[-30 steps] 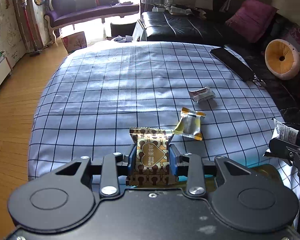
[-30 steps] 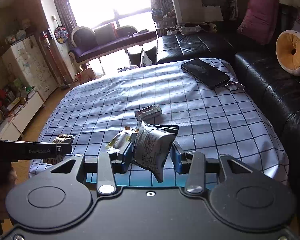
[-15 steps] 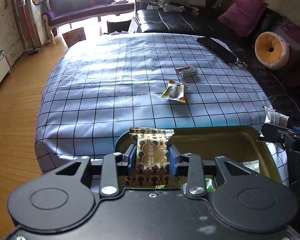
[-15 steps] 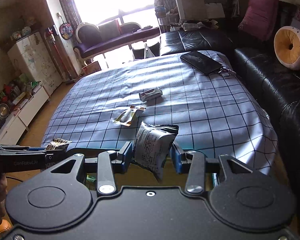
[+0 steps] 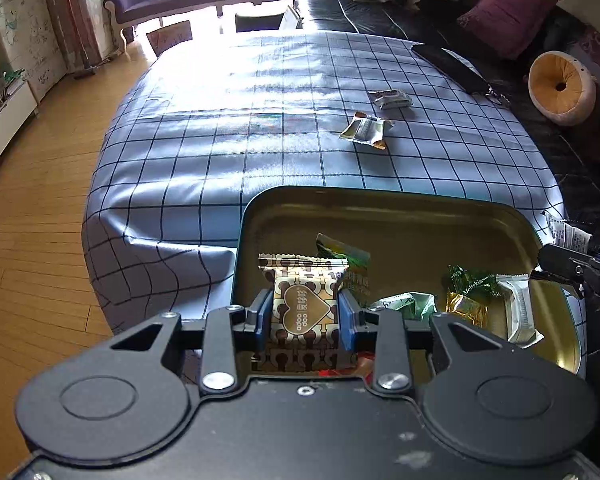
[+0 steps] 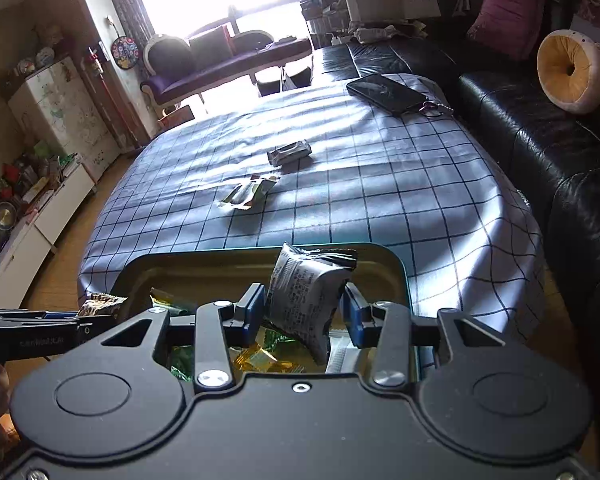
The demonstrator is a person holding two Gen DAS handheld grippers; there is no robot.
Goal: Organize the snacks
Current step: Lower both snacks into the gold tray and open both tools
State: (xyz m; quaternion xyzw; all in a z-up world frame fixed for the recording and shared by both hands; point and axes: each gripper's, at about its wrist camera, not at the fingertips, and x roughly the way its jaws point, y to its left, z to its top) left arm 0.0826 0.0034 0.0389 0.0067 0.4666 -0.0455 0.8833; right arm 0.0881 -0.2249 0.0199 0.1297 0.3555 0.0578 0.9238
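**Both grippers now over the tin, each carrying a packet**

Since the earlier frames the tin (image 5: pixel 252 216) has slid fully under both grippers. Left gripper (image 5: pixel 304 314) is clamped on the brown heart-print packet (image 5: pixel 303 300): upright, long axis vertical, crimped end up. Right gripper (image 6: pixel 305 312) is clamped on the grey packet (image 6: pixel 306 296), tilted, top leaning right. Risk: the left-hand drop sits near the tin's left wall and could snag it. Two packets remain on the checked cloth (image 5: pixel 204 128).

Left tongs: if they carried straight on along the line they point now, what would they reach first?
Probably the inside of the gold tin, near its left wall. The left tongs, shut on the brown heart-print packet, angle down over it; a green wrapper lies close to that line, though depth is unclear.
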